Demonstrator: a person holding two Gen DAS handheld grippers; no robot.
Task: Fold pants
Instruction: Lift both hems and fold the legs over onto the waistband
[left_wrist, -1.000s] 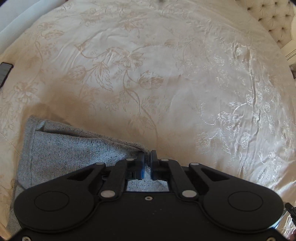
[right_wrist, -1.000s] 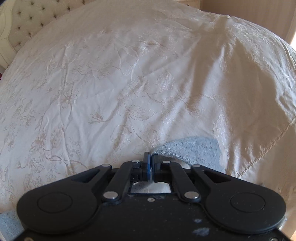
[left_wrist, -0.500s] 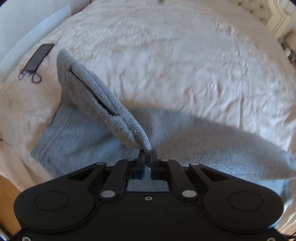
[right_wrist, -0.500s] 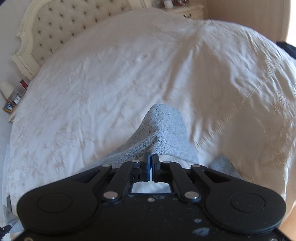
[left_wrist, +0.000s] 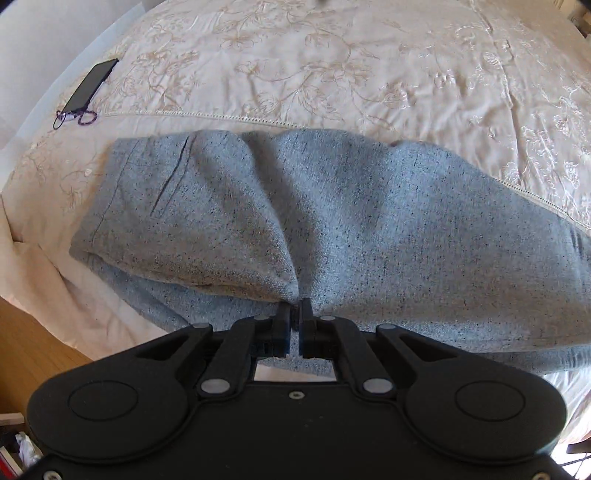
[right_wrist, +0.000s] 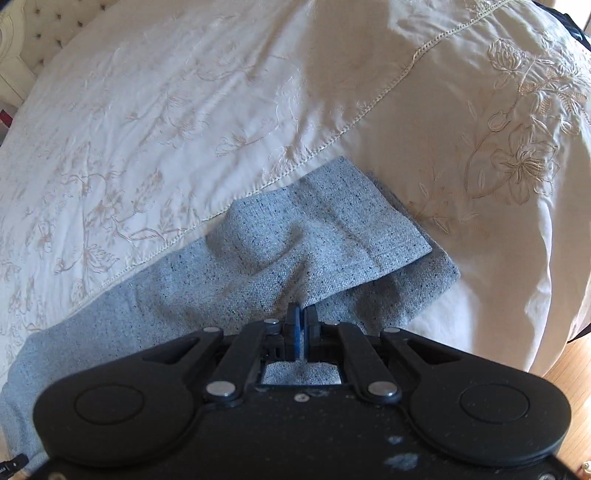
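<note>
The grey speckled pants (left_wrist: 332, 221) lie across the near edge of the bed, one leg folded over the other. The waist end with a pocket slit is at the left. My left gripper (left_wrist: 294, 314) is shut on a fold of the pants near the seat. In the right wrist view the leg hems (right_wrist: 369, 229) lie stacked near the bed's right corner. My right gripper (right_wrist: 302, 314) is shut on the pants fabric just short of the hems.
A cream embroidered bedspread (left_wrist: 332, 66) covers the bed. A black phone (left_wrist: 90, 85) with a purple strap lies at the far left. Wooden floor (left_wrist: 33, 354) shows beyond the bed's near edge, also at the right (right_wrist: 569, 369). A tufted headboard (right_wrist: 48, 26) is far back.
Both grippers have lifted the pants fabric and pulled it back toward the near edge of the bed, laying it over. The pants now lie flatter, one layer over the other.
</note>
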